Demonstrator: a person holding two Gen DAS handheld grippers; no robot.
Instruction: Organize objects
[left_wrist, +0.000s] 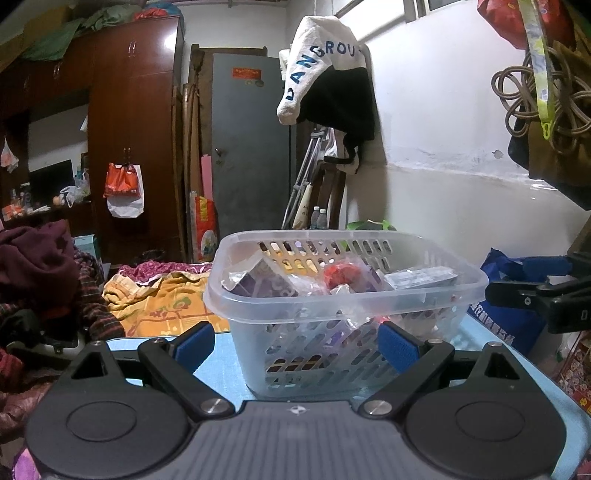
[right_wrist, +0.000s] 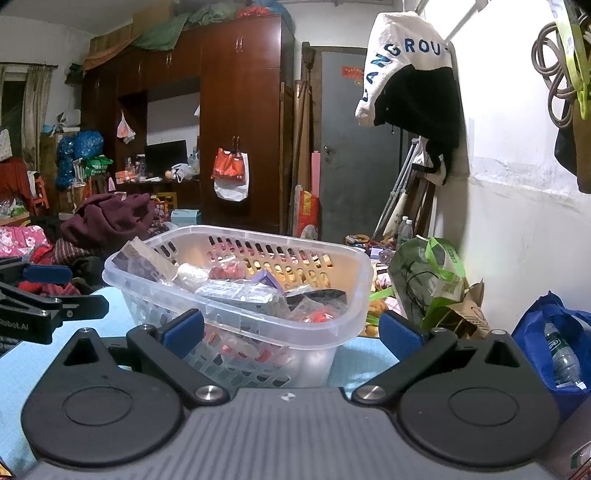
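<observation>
A clear plastic basket (left_wrist: 369, 295) with slotted walls stands on a light blue table (left_wrist: 225, 373). It holds several wrapped packets, a purple packet (left_wrist: 266, 282) and a red item (left_wrist: 341, 275). My left gripper (left_wrist: 297, 345) is open and empty, its blue pads on either side of the basket's near wall. The basket also shows in the right wrist view (right_wrist: 343, 325). My right gripper (right_wrist: 291, 330) is open and empty, just in front of the basket's near corner. Each gripper shows at the edge of the other's view.
A blue bag (right_wrist: 554, 343) with a water bottle and a green bag (right_wrist: 432, 280) stand at the right of the table. Piled clothes and a yellow blanket (left_wrist: 162, 302) lie to the left. A white wall (left_wrist: 461, 184) with hanging bags is close on the right.
</observation>
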